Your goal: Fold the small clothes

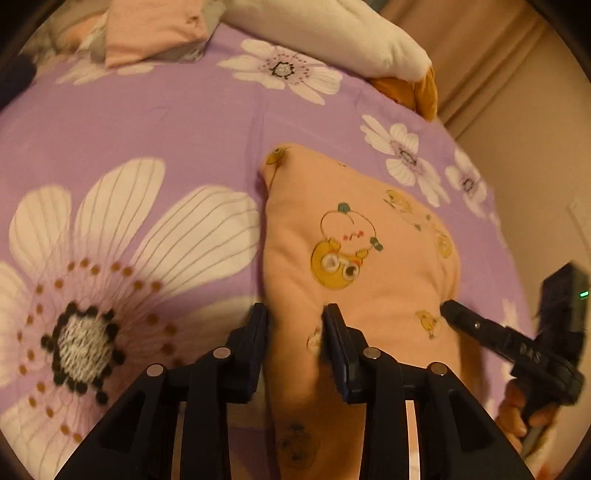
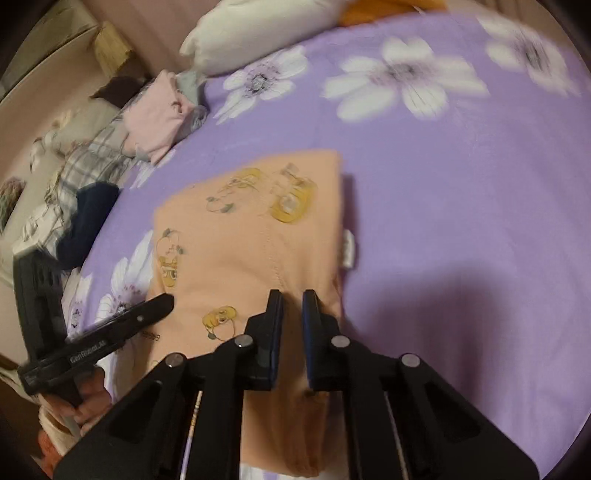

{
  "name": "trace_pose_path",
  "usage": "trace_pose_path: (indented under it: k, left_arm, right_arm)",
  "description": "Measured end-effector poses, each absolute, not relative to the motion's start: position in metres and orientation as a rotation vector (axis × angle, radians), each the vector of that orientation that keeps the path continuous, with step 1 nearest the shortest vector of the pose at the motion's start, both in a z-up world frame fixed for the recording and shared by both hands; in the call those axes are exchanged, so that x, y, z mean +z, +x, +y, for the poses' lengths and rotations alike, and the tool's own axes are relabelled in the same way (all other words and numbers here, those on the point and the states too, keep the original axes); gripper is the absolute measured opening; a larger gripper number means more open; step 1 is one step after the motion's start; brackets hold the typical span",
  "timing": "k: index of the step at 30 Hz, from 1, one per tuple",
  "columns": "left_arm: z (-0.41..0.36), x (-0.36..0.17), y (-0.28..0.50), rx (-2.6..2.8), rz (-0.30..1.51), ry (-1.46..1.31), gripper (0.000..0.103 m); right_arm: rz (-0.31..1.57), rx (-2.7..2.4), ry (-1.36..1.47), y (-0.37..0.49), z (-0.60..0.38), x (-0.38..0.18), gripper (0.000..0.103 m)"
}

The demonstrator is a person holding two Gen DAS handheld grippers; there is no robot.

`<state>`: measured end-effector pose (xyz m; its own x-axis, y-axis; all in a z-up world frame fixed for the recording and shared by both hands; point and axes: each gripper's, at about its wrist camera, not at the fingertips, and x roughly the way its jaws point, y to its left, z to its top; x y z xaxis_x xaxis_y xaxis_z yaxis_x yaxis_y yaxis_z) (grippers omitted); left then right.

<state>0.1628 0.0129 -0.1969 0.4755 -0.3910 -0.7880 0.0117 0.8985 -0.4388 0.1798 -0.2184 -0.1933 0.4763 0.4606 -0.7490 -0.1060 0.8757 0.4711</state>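
A peach garment (image 1: 388, 302) printed with yellow cartoon figures lies folded on the purple flowered bedsheet (image 1: 166, 122). My left gripper (image 1: 295, 317) stands over its near left edge, jaws apart, with cloth between them but not pinched. From the right wrist view the garment (image 2: 240, 258) shows a white label at its right edge. There my right gripper (image 2: 293, 306) is shut on the near right edge, cloth squeezed in the narrow gap. The right gripper (image 1: 448, 308) touches the garment's right side in the left view; the left gripper (image 2: 168, 301) appears at the garment's left edge.
A pile of folded pink clothes (image 2: 155, 118) sits at the far left, by a plaid cloth (image 2: 88, 162) and a dark navy garment (image 2: 92, 218). A white pillow (image 1: 332, 29) and an orange cloth (image 1: 417, 96) lie at the head. The bedsheet (image 2: 461, 221) spreads right.
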Motion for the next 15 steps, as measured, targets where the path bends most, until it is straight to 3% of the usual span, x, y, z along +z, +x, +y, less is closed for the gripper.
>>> trace_pose_path:
  k: [1,3,7,9,11,12,15]
  left_arm:
    - [0.023,-0.195,0.156,-0.261,1.065,-0.46,0.034]
    - [0.029,-0.185,0.141,-0.253,1.051,-0.469,0.034]
    - [0.009,-0.167,0.103,-0.29,0.981,-0.295,0.034]
    - [-0.01,-0.184,0.095,-0.307,1.053,-0.241,0.034]
    - [-0.017,-0.198,0.088,-0.286,1.057,-0.197,0.034]
    - [-0.02,-0.196,0.083,-0.281,1.024,-0.167,0.034]
    - [-0.02,-0.192,0.072,-0.263,1.035,-0.155,0.034]
  right_arm:
    - [1.024,0.342,0.449,0.178,-0.23,-0.193,0.006]
    - [1.046,0.288,0.492,0.169,-0.244,-0.188,0.017]
    - [0.979,0.376,0.432,0.132,-0.236,-0.166,0.017]
    - [0.958,0.415,0.381,0.117,-0.223,-0.164,0.017]
    - [0.981,0.417,0.304,0.112,-0.209,-0.175,0.014]
    - [1.031,0.367,0.244,0.114,-0.203,-0.19,0.008]
    - [1.021,0.294,0.223,0.113,-0.205,-0.2,0.009]
